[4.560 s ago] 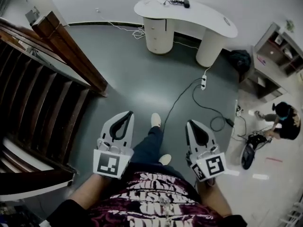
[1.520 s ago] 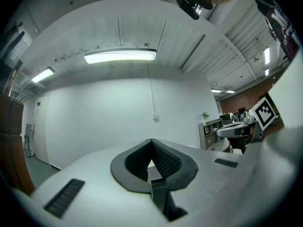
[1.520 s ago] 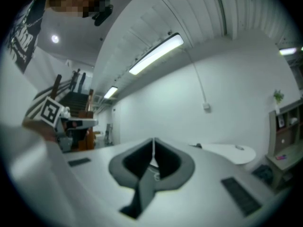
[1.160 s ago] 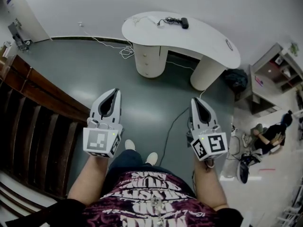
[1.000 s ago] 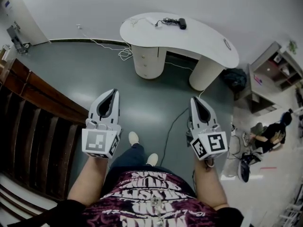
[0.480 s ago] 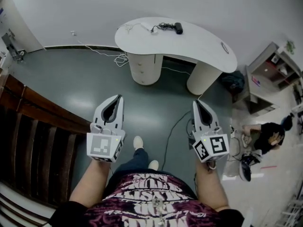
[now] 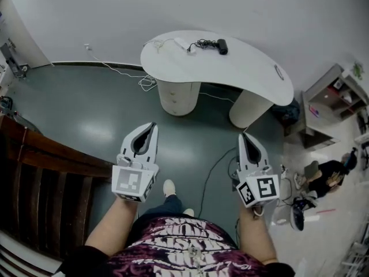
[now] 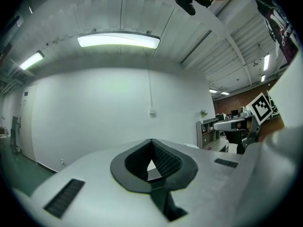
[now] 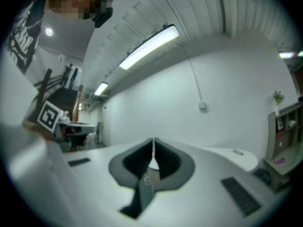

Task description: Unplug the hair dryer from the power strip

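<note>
A black hair dryer (image 7: pixel 221 45) lies on the far side of the white curved table (image 7: pixel 242 68), its black cord (image 7: pixel 202 42) coiled beside it. Left of the cord lies a white strip-like object (image 7: pixel 180 43); I cannot tell whether the plug sits in it. My left gripper (image 7: pixel 150 128) and right gripper (image 7: pixel 244 138) are held level over the grey floor, well short of the table. Both are shut with nothing between their jaws. In the left gripper view the left gripper (image 8: pixel 151 140) faces a white wall. The right gripper (image 9: pixel 153 139) shows its jaws meeting at the tips.
A dark wooden stair railing (image 7: pixel 52 160) runs along the left. A black cable (image 7: pixel 210 172) crosses the floor by my feet, and a white cable (image 7: pixel 124 71) runs from the wall to the table base. Shelving (image 7: pixel 334 91) and a crouching person (image 7: pixel 324 173) are at the right.
Both grippers have advanced across the floor toward the table, still shut. The table looks nearer and the stair railing has slid back to the left.
</note>
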Demonstrator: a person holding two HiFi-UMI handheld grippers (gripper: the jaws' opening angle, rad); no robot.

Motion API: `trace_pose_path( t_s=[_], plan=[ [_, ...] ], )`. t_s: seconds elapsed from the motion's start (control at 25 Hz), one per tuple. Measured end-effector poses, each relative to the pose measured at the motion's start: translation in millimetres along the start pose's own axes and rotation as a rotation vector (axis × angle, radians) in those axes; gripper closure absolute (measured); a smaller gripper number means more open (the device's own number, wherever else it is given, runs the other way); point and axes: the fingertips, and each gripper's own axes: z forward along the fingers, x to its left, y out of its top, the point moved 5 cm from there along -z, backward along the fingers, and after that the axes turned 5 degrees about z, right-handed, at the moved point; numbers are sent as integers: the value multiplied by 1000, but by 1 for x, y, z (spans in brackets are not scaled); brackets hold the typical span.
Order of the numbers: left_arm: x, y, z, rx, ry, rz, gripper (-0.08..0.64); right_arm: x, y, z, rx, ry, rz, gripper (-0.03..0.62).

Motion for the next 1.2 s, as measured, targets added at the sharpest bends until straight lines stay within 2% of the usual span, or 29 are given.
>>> trace_pose_path(
  t_s=[0.24,0.8,1.2],
  plan=[
    [26,-13,35,12,-17,-51,545,-3,0,40,29,-10,-8,557],
    [111,-20,90,-2,-4,-62,545,18,13,140,36,12,-13,557],
    [138,-39,105,41,10,-80,545,29,11,170,52,38,-21,557]
  ],
)
